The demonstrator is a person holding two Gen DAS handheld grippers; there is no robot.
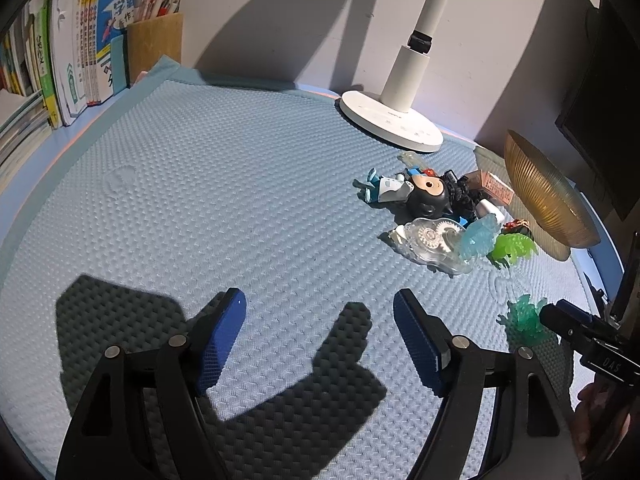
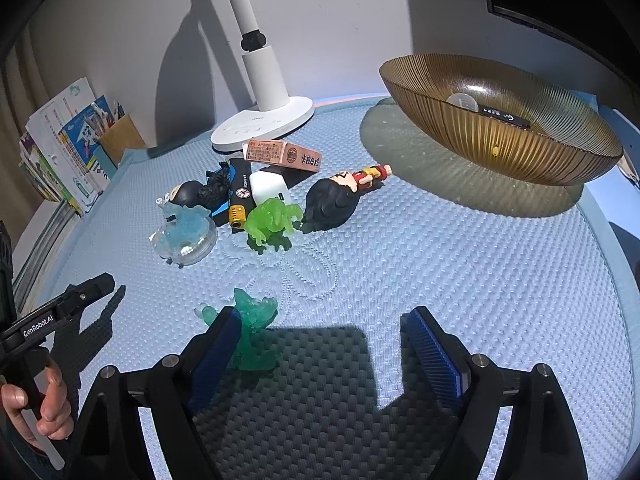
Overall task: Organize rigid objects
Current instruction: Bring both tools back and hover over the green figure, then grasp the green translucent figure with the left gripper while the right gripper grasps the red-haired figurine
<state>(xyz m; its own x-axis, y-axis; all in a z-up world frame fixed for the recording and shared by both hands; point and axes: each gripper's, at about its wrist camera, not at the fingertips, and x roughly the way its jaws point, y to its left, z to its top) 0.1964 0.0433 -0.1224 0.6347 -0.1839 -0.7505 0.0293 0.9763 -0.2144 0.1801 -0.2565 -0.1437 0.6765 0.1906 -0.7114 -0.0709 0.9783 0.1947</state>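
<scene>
Right wrist view shows a teal figurine (image 2: 252,332) standing on the padded bench (image 2: 440,248), touching the inner pad of the right claw (image 2: 326,344), whose jaws gape wide, gripping nothing. Left claw (image 1: 320,336) likewise spread, empty. Amber bowl (image 2: 500,128) sits beyond.

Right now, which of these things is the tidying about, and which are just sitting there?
For the job: teal toy, lime toy, pale blue toy, black-haired figure, pink box, amber bowl, right claw.

Just there: lamp, books, pencil holder.
</scene>
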